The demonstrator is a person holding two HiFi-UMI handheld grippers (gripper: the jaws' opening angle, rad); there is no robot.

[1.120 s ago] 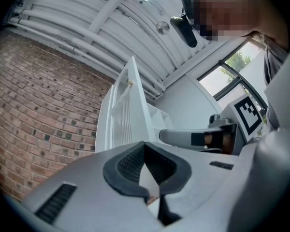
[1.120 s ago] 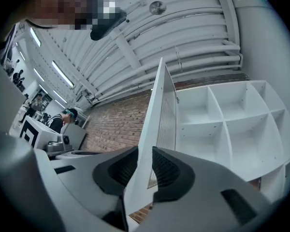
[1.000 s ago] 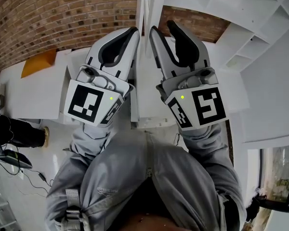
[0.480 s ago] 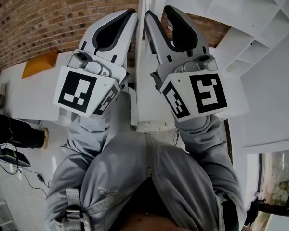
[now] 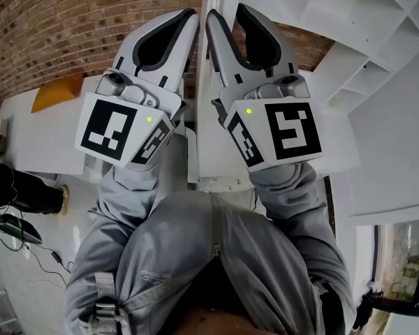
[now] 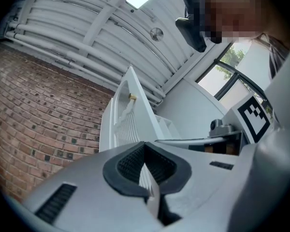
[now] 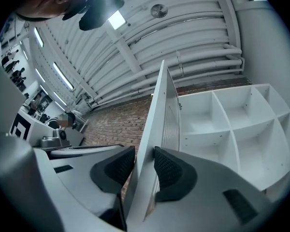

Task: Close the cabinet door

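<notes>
Both my grippers are raised at the free edge of the white cabinet door (image 7: 157,105), which stands open and edge-on to me, with the brick wall (image 5: 70,26) on its left and the white cabinet (image 7: 230,129) of open compartments on its right. My right gripper (image 7: 144,152) is clamped on that edge, one ribbed black pad pressed to each face of the panel, which rises straight up out of the jaws. My left gripper (image 6: 145,146) sits just beside it on the brick-wall side, jaws drawn together until the tips meet. Only a thin slit is left between the pads, and the door's slatted white face shows through it. I cannot tell whether this gripper touches the door. From the left gripper view a small pale knob (image 6: 132,96) shows near the top of the slatted face. In the head view the two marker cubes sit side by side, each with a green light lit, above my grey sleeves (image 5: 293,208). An orange object (image 5: 56,91) lies on a white surface (image 5: 35,135) well off to the left, below the brickwork.
</notes>
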